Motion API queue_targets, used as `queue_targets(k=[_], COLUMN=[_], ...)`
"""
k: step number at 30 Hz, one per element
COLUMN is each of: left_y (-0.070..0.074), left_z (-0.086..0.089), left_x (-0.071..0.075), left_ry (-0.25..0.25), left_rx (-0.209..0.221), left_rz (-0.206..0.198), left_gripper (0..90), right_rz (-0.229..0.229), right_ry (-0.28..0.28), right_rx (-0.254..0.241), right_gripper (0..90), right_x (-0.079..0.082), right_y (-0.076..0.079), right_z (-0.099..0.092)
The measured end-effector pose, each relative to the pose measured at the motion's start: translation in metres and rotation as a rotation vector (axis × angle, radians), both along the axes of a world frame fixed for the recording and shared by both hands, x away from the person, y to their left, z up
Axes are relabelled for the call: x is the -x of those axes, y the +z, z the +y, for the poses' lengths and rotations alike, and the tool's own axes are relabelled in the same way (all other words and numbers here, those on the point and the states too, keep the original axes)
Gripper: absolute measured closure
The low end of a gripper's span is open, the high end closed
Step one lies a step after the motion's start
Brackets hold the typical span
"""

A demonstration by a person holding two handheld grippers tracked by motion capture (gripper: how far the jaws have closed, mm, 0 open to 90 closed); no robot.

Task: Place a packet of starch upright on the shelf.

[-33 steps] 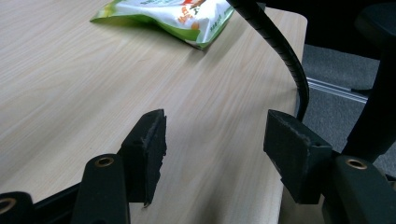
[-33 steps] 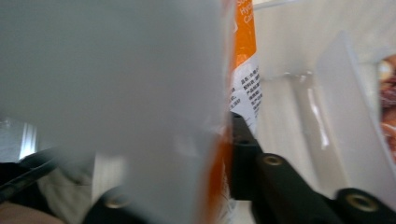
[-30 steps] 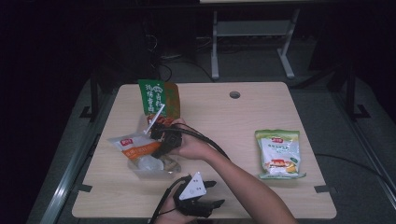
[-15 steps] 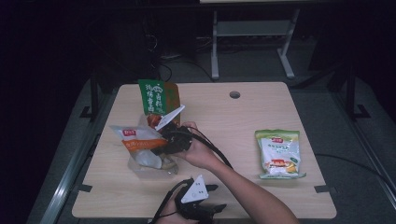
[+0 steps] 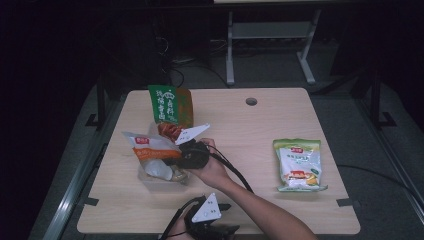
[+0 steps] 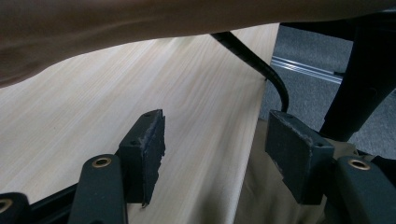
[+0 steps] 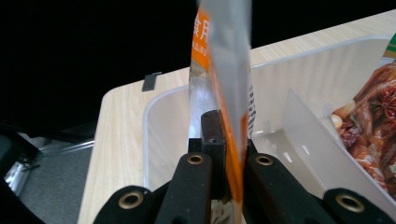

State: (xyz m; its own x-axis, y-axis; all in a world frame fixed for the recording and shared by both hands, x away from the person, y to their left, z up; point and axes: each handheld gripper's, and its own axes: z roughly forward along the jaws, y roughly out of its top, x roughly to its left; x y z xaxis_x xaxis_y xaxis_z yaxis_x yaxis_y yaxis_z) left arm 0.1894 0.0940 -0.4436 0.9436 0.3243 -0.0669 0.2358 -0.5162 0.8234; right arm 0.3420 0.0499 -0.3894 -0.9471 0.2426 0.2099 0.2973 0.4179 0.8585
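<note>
Left gripper (image 5: 210,227) at near table (image 5: 300,110) edge, jaws apart, empty. Right gripper (image 5: 186,156) clamped on orange-white packet (image 5: 150,147), held over clear tray (image 7: 327,60) left of centre; green bag (image 5: 167,105) behind; yellow-green bag (image 5: 298,164) well right.

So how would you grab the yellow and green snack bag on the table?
Grip the yellow-green snack bag by its flat top seam at the far end, coming from above. It lies flat and alone on the table, its puffy middle would slip between fingers, and its edges have free room around them.
</note>
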Motion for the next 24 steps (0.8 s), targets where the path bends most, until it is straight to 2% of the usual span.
queue_targets(k=[2,6,8,10,12,13,14,15,16,18,20,23,24], left_y=[-0.001,-0.001,-0.002,-0.003,-0.003,-0.003,-0.003,-0.003,-0.003,-0.003,-0.003,-0.003,-0.002], left_z=[0.001,0.004,0.004,0.004,0.003,0.003,0.003,0.003,0.003,0.002,0.001,0.0,0.0], left_x=[0.0,0.0,0.0,0.0,0.0,0.0,0.001,0.0,0.0,0.0,0.0,0.002,0.001], left_ry=[0.002,0.011,0.013,0.012,0.01,0.008,0.007,0.006,0.007,0.009,0.004,0.006,0.001], left_rx=[-0.002,0.002,0.002,0.001,0.004,0.001,0.002,0.003,0.002,0.005,0.0,0.006,0.0], left_rz=[-0.001,-0.002,0.0,0.003,0.005,0.004,0.001,0.0,0.001,0.003,-0.002,0.0,-0.007], left_gripper=[36.8,36.7,36.7,36.7,36.5,36.5,36.4,36.4,36.4,36.3,36.2,36.2,36.2], right_rz=[-0.004,-0.012,0.008,0.004,0.025,0.026,0.027,0.059,0.031,0.026,0.002,-0.011,-0.013], right_ry=[0.001,0.001,0.003,-0.004,0.012,0.017,0.036,0.054,0.052,0.077,0.087,0.082,0.079], right_rx=[0.008,0.057,0.04,0.044,0.058,0.063,0.066,0.064,0.088,0.135,0.175,0.209,0.219], right_gripper=[89.9,89.8,89.8,89.6,89.1,87.6,80.8,78.2,75.5,72.1,73.3,75.5,80.8], right_x=[0.001,0.002,0.001,0.001,-0.001,-0.001,-0.003,-0.003,-0.003,-0.002,0.001,0.005,0.005], right_y=[-0.002,-0.016,-0.019,-0.019,-0.02,-0.019,-0.016,-0.013,-0.012,-0.01,-0.01,-0.009,-0.009], right_z=[0.001,0.004,0.003,0.003,0.003,0.002,0.0,-0.001,-0.003,-0.005,-0.007,-0.008,-0.009])
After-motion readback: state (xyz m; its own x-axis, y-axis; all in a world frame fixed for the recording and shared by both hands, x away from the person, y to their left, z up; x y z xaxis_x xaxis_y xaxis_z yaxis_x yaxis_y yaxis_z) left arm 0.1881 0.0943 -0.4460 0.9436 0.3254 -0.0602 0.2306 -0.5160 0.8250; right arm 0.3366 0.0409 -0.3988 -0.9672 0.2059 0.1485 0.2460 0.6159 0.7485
